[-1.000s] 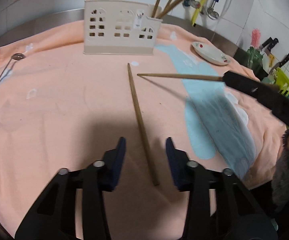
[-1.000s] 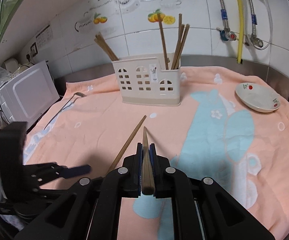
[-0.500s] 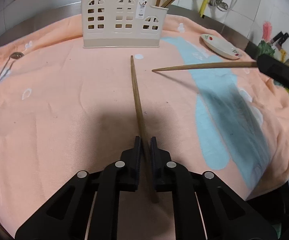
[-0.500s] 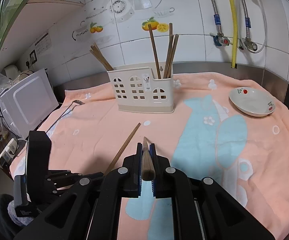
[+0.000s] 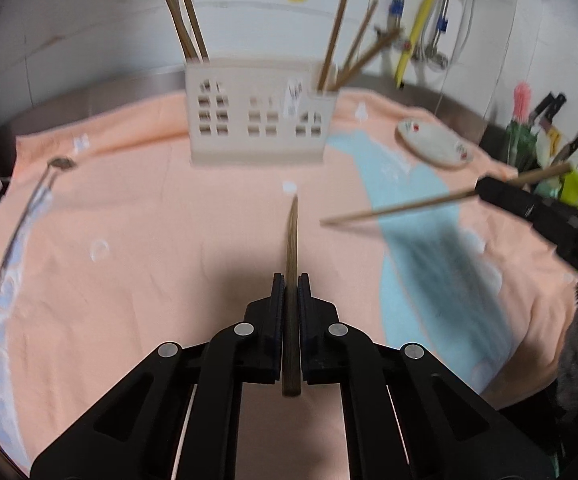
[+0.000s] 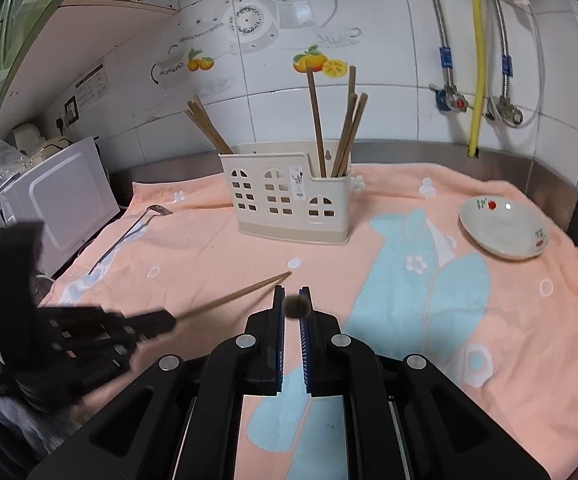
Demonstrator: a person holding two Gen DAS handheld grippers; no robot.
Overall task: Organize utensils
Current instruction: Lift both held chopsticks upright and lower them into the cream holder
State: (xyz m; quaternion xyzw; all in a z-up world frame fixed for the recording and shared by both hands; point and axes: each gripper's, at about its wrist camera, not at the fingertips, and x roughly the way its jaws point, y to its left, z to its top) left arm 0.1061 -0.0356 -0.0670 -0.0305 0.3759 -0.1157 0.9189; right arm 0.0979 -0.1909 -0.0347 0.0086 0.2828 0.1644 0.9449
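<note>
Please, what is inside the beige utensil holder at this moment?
The holder has chopsticks standing in its right compartment and more chopsticks leaning out at its left end. Their lower ends, and anything lying low inside, are hidden by the wall.

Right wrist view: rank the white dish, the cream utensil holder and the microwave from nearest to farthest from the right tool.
1. Cream utensil holder, straight ahead, centre of the towel.
2. White dish, ahead to the right; close to the holder's range, so ranks 1 and 2 are nearly tied.
3. Microwave, far left edge.

Measured from the right tool.
</note>
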